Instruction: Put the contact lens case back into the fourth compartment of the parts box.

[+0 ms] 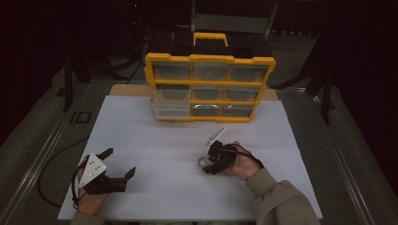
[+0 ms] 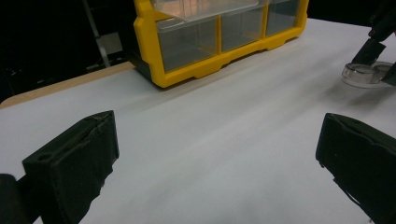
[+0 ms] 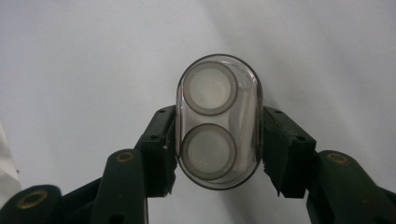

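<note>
On the white sheet [image 1: 187, 140] that covers the bench, the left gripper [image 1: 119, 161] rests near the front left corner, held by the person's left hand [image 1: 89, 201], with its jaws spread wide and nothing between them. In the left gripper view the two black jaws stand far apart at the bottom corners, both cut off by the frame.

At the back edge of the sheet, about the middle, stands a yellow-framed organizer case [image 1: 210, 86] with three rows of clear drawers and a yellow carry handle on top; what lies in the drawers is too dim to make out. Its bottom-left drawer juts out a little.

Right of centre, toward the front edge, the right gripper [image 1: 205, 164] is held in the right hand [image 1: 244, 164], its jaws closed narrowly on the sides of a small clear plastic piece [image 3: 218, 121]. This piece is an oval, see-through holder with two round, greyish rings set one beyond the other inside it. It sits low against the sheet; whether it touches cannot be told. In the high view it shows merely as a small pale glint.
</note>
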{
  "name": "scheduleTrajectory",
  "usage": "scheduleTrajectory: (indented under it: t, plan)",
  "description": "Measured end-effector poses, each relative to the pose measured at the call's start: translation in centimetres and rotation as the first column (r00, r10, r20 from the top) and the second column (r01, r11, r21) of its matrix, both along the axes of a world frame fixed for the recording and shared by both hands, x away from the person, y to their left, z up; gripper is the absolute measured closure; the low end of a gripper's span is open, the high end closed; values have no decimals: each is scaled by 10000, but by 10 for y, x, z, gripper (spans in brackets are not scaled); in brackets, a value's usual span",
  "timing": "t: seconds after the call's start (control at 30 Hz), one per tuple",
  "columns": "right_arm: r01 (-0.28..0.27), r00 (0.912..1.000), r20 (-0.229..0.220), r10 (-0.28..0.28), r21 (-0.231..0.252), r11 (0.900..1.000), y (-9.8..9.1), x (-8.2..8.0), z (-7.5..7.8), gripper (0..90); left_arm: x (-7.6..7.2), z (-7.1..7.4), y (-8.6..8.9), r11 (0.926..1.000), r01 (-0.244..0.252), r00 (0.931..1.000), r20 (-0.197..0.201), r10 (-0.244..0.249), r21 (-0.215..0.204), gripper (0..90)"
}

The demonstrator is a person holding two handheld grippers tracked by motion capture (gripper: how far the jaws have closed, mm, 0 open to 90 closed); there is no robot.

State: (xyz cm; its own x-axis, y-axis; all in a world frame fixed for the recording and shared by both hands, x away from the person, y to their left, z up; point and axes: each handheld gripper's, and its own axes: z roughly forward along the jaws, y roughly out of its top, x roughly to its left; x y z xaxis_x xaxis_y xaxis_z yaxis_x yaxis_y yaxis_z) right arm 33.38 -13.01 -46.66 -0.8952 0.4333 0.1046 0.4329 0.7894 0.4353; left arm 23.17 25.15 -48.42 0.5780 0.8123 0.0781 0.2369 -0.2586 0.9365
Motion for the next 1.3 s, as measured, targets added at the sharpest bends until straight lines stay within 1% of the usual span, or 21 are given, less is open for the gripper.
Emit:
scheduleTrajectory:
  t: [0.1, 0.17, 0.2, 0.23, 0.27, 0.37, 0.43, 0.6, 0.63, 0.67, 0.7, 0.77, 0.83, 0.87, 0.97, 1.13, 1.3]
  plan:
    - [36, 10000, -53, -37, -113, 9999, 2, -1, 4, 486, 0, 0, 0, 10000, 4, 10000, 6, -4, -8, 1]
    - [-26, 10000, 12, 26, -100, 9999, 3, -1, 6, 486, 0, 0, 0, 10000, 2, 10000, 3, -2, 1, 1]
    - [60, 10000, -67, -60, -112, 9999, 3, -2, 7, 486, 0, 0, 0, 10000, 2, 10000, 3, -2, 1, 1]
    - [-19, 10000, -24, 19, -88, 10000, 3, -1, 8, 486, 0, 0, 0, 10000, 2, 10000, 8, -2, -6, 1]
    - [64, 10000, -48, -64, -96, 9999, 4, -2, 9, 486, 0, 0, 0, 10000, 2, 10000, 8, -2, -6, 1]
    - [88, 9999, -71, -89, -90, 9999, 4, -2, 12, 486, 0, 0, 0, 10000, 2, 10000, 4, -2, -5, 1]
    - [80, 10000, 38, -80, -101, 9999, 4, -2, 15, 486, 0, 0, 0, 10000, -2, 10000, 12, 2, -11, 1]
    - [141, 9999, 57, -140, -150, 9998, 5, -2, 22, 487, 0, 0, -1, 10000, 16, 10000, 12, -16, 33, 1]
    - [166, 9998, 98, -164, -199, 9997, 5, -2, 25, 487, 0, 0, 0, 10000, 16, 10000, -6, -16, 23, 1]
    - [83, 9998, 189, -79, -192, 9998, 5, -1, 25, 487, 0, 0, 0, 10000, 17, 10000, -6, -17, 11, 1]
    - [177, 9998, 85, -176, -190, 9997, 6, -2, 27, 487, 0, 0, 0, 10000, 19, 10000, -8, -19, 23, 1]
    - [127, 9998, 134, -125, -150, 9998, 6, -1, 28, 487, 0, 0, 0, 10000, 17, 10000, -9, -17, 24, 1]
    - [142, 9999, 87, -141, -129, 9998, 6, 0, 30, 486, 0, 0, -1, 10000, 24, 10000, -9, -24, 20, 1]
    - [202, 9998, -14, -202, -100, 9997, 6, 0, 32, 486, 0, 0, -1, 10000, 22, 10000, -10, -22, 20, 1]
    - [182, 9998, 72, -182, -96, 9998, 7, 1, 35, 486, 0, -1, -1, 10000, 21, 10000, -11, -21, 10, 1]
    - [215, 9998, 49, -215, -13, 9998, 7, 3, 41, 486, 0, -1, -1, 10000, 20, 10000, -9, -20, 13, 1]
    - [226, 9997, -66, -225, 114, 9997, 8, 6, 47, 487, 0, -1, 0, 10000, 16, 10000, -1, -16, 4, 1]
